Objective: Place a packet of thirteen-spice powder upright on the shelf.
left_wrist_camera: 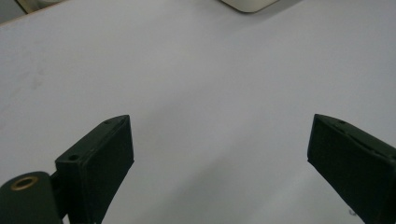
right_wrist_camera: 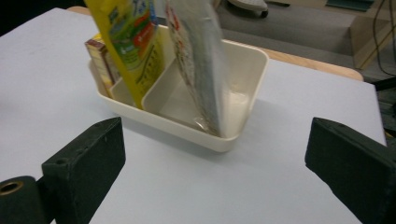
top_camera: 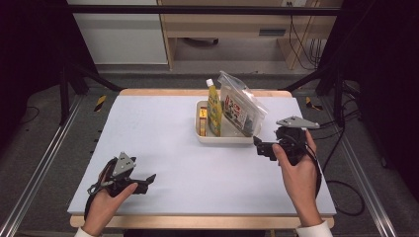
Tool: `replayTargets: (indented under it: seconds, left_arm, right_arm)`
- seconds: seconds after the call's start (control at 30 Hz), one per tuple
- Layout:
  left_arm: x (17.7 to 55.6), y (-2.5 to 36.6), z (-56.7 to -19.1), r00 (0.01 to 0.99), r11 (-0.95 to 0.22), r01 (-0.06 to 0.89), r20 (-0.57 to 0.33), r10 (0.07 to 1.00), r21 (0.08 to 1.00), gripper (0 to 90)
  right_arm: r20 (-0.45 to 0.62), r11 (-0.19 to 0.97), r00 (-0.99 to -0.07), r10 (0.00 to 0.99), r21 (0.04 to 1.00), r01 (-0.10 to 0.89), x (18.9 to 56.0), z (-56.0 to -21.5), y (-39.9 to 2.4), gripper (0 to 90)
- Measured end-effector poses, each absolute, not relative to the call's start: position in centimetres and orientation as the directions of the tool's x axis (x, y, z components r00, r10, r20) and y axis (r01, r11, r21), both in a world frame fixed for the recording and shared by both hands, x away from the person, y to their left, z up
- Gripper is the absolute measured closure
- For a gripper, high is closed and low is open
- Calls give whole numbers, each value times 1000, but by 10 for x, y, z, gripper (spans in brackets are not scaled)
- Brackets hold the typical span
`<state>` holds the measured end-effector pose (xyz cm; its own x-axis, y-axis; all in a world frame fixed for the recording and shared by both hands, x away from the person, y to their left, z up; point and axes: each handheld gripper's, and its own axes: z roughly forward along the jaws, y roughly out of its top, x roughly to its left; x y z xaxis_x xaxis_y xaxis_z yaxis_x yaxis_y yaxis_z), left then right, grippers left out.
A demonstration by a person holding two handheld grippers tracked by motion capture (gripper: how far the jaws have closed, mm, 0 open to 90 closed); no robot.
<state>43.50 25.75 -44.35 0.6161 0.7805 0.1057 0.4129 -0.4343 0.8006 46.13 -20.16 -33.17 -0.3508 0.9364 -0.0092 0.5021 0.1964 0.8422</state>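
Clear bag (top_camera: 242,106) with printed label stands tilted in the right part of the white tray (top_camera: 225,138), at the far middle of the desk (top_camera: 163,143), beside the yellow pouch (top_camera: 214,109). Right tongs (top_camera: 259,145) are spread wide, just near the tray. Left tongs (top_camera: 147,180) are spread too, at the near left, well apart.

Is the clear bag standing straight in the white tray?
No, tilted: the clear bag leans sideways inside the white tray, beside the yellow pouch.
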Motion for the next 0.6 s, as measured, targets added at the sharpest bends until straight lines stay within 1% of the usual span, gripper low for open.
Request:
replayTargets:
  seconds: [0.27,0.47,0.6]
  left_arm:
    - [435,258,-444,611,-429,416,103,785,801,53]
    - [435,258,-444,611,-430,419,103,785,800,52]
    - [435,258,-445,611,-432,420,104,785,798,52]
  right_arm:
    - [-21,189,-319,947,842,505,457,-344,-225,59]
    - [-8,172,-304,952,839,517,454,-354,-239,58]
    - [13,161,-302,953,822,546,453,-364,-244,58]
